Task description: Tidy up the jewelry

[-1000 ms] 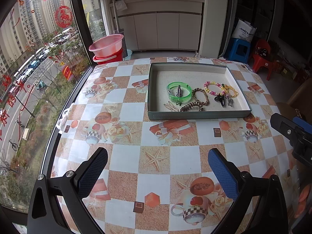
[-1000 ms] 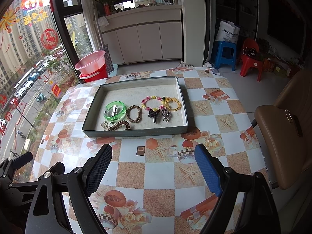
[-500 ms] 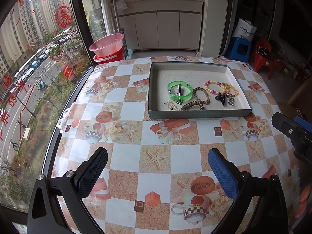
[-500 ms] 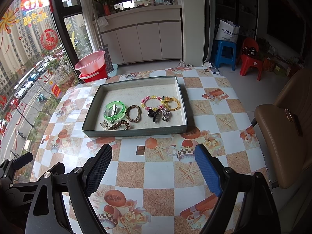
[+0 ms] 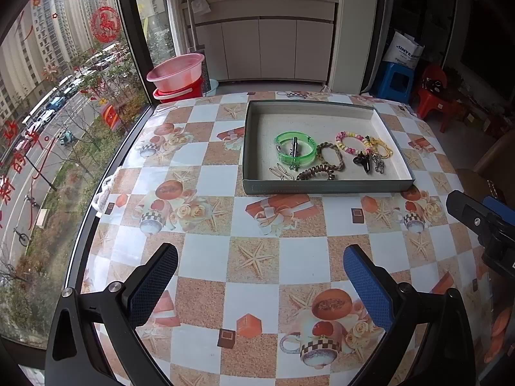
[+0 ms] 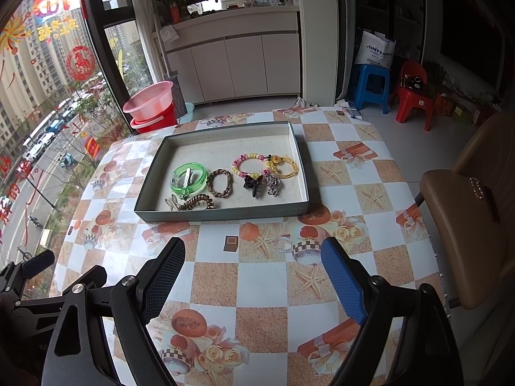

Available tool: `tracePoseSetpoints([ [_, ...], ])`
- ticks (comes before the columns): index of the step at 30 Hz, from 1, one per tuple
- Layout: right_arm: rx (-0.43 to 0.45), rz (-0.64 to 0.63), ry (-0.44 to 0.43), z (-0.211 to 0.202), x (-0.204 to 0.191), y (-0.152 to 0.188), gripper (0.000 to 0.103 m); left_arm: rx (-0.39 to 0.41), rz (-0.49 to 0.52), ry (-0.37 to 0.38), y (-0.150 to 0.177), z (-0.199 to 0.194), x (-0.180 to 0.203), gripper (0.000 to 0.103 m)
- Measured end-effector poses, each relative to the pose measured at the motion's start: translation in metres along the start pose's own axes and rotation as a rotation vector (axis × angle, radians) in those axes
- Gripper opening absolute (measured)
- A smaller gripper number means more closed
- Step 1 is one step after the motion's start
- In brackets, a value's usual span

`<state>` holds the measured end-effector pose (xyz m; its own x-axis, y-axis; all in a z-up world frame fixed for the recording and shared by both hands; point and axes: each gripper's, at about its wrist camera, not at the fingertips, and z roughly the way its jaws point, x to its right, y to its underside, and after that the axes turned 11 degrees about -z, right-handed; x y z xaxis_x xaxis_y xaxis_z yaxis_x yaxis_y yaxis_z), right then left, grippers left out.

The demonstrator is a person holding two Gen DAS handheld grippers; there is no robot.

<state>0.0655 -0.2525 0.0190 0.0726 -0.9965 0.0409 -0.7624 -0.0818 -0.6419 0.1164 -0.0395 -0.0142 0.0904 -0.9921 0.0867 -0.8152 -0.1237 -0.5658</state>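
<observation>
A shallow grey tray [image 5: 322,188] [image 6: 222,214] sits on the far half of the table and holds jewelry: a green bangle [image 5: 295,148] [image 6: 189,179] with a metal clip on it, a brown braided bracelet [image 5: 330,155] [image 6: 220,182], a pink-yellow bead bracelet [image 5: 350,141] [image 6: 249,164], a yellow hair tie [image 6: 285,166], a black claw clip [image 5: 362,160] [image 6: 252,184], a brown coil tie [image 5: 317,173] [image 6: 196,202]. My left gripper [image 5: 260,281] and right gripper [image 6: 252,270] are open and empty, over the table well short of the tray.
The table has a checkered printed cloth [image 5: 206,257]. A window runs along the left edge. A tan chair [image 6: 466,209] stands at the right. Pink and red basins [image 5: 177,75] and coloured stools [image 6: 370,83] stand on the floor beyond.
Both views have shifted very slightly; the tray and jewelry lie as before and both grippers stay open.
</observation>
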Motion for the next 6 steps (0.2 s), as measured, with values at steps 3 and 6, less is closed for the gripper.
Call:
tracePoseSetpoints([
  [3,-0.001,0.0,0.0,0.0002,0.0001,0.0014,0.088,-0.001,0.01,0.008,0.0003,-0.0003,0.002,0.103],
  [6,-0.002,0.001,-0.001,-0.0003,0.0,0.0016,0.088,0.001,0.015,0.005,0.0002,-0.0007,0.0033,0.103],
])
